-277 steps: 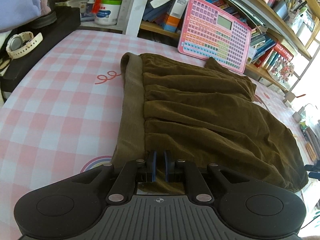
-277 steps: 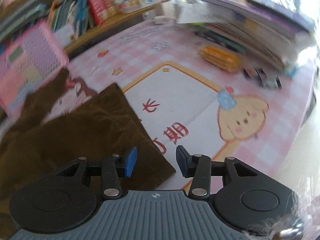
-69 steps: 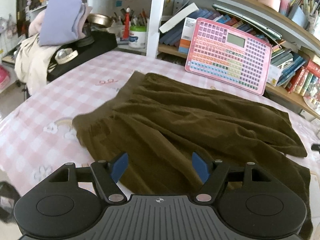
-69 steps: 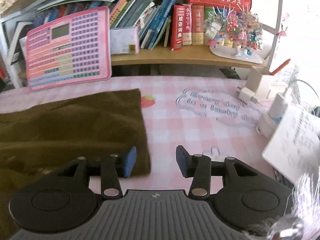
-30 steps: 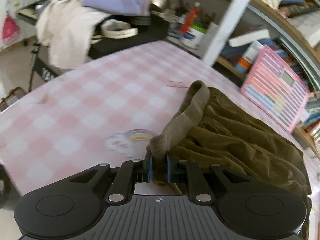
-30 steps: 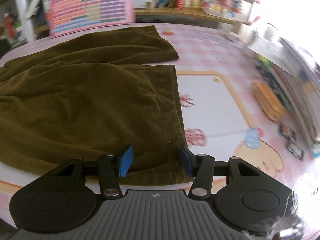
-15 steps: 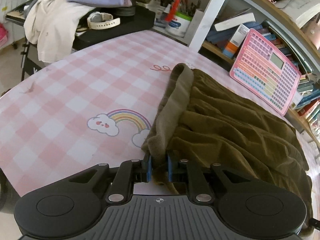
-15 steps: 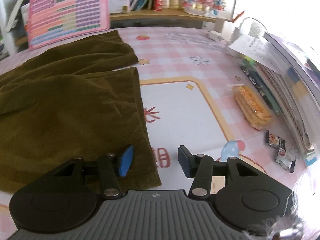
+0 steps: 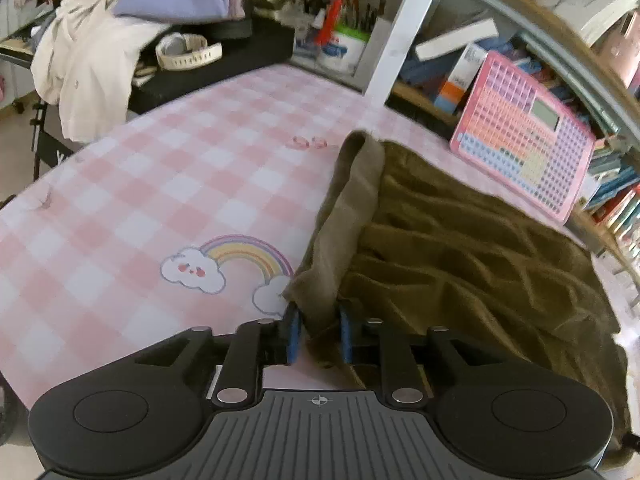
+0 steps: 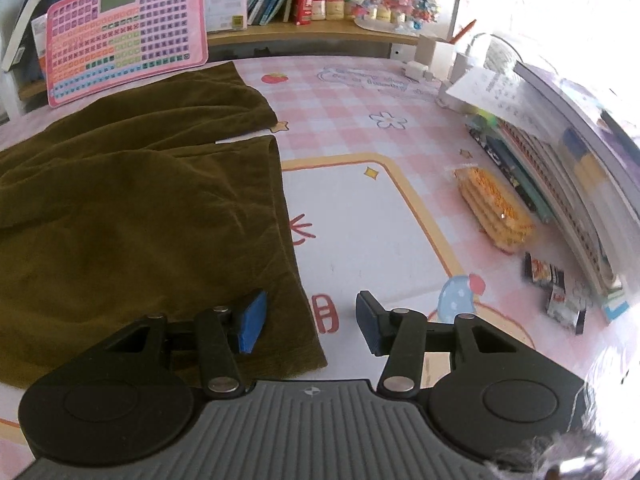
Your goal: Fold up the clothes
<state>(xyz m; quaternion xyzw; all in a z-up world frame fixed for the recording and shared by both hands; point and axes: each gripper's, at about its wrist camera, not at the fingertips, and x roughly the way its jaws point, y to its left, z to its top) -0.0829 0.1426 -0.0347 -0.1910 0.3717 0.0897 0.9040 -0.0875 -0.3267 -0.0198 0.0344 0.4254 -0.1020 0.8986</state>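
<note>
Olive-brown corduroy trousers (image 9: 460, 248) on pink checked bench (image 9: 140, 184): left gripper (image 9: 316, 334) jaws slightly parted around waistband corner; right gripper (image 10: 310, 322) jaws apart over hem — close both squarely before lifting.

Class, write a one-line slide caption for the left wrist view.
Left gripper straddles the waistband corner of brown shorts on a pink checked tablecloth, jaws parted.

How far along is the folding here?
Barely begun. The trousers lie spread flat, legs side by side, no fold visible. In hand: the left gripper straddles the waistband, jaws parted. The right gripper hovers open at the hem. All folds remain.
</note>
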